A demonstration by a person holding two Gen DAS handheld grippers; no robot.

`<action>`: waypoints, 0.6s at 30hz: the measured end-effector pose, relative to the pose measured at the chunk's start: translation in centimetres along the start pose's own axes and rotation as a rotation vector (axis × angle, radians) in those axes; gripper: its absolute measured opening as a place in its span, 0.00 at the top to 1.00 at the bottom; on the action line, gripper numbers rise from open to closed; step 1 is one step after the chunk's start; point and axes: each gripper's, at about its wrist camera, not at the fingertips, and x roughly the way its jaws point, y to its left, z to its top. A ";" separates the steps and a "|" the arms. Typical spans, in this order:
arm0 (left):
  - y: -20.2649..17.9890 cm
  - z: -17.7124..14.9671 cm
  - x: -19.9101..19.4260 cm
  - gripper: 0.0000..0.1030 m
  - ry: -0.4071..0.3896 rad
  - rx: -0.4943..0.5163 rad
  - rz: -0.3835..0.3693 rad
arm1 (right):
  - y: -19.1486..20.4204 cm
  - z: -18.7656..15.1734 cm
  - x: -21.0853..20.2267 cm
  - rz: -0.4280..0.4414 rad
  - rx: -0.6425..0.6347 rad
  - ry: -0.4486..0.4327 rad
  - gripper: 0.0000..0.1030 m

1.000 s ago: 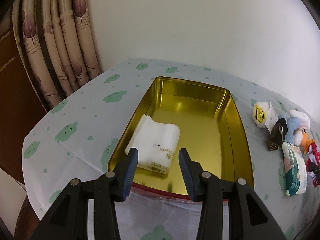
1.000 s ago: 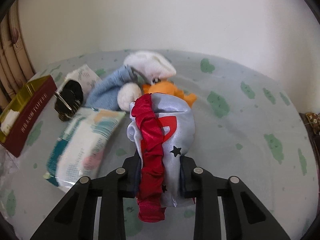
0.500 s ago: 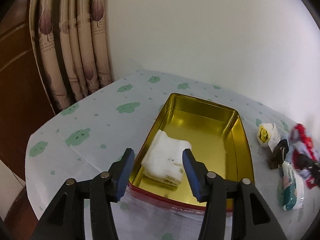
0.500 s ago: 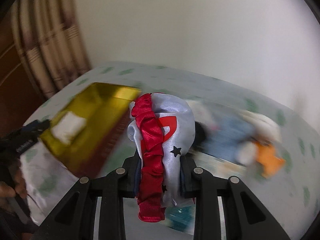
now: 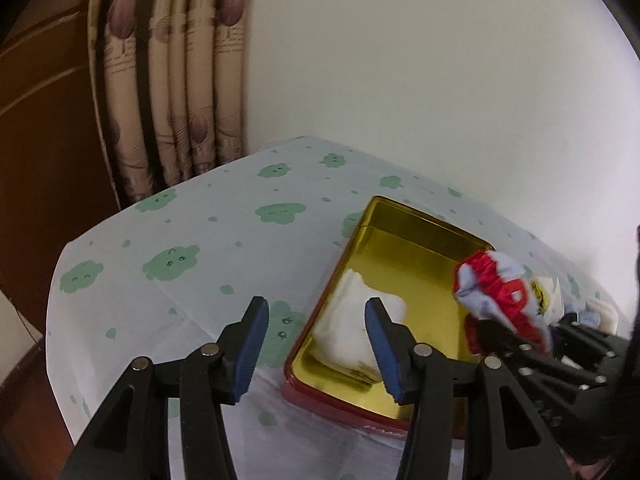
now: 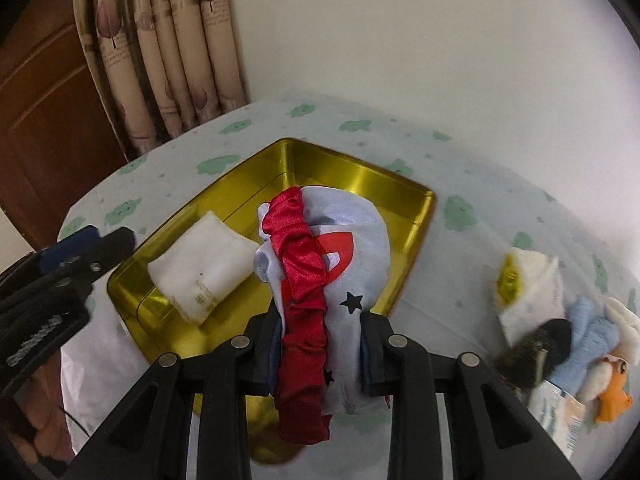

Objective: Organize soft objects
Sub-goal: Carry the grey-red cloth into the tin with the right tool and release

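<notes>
Swung across from the pile, the right gripper [image 6: 320, 344] now holds the cloth [image 6: 320, 280] over the tin [image 6: 416, 216], jaws clenched on it low down, its long axis running up from them, red ruffle [image 6: 300, 300] along the left. Left gripper [image 5: 316, 344], jaws just widened and released, hangs at the tin's near-left corner before the towel [image 6: 204, 264] inside. Other soft things [image 6: 560, 320] lie right of the tin on the counter [image 5: 200, 248].

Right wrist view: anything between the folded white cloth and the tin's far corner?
No. In the right wrist view, only bare gold tin floor lies beyond the white cloth.
</notes>
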 end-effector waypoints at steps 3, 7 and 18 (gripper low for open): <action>0.5 0.2 0.0 0.50 -0.003 -0.023 0.013 | 0.8 0.3 1.3 0.010 -0.002 0.022 0.71; 1.0 0.2 0.2 0.50 0.005 -0.055 0.012 | 1.5 0.4 2.8 0.012 -0.010 0.041 0.70; 0.9 0.2 0.4 0.50 0.021 -0.056 -0.001 | 2.0 0.1 3.2 -0.011 -0.030 0.040 0.52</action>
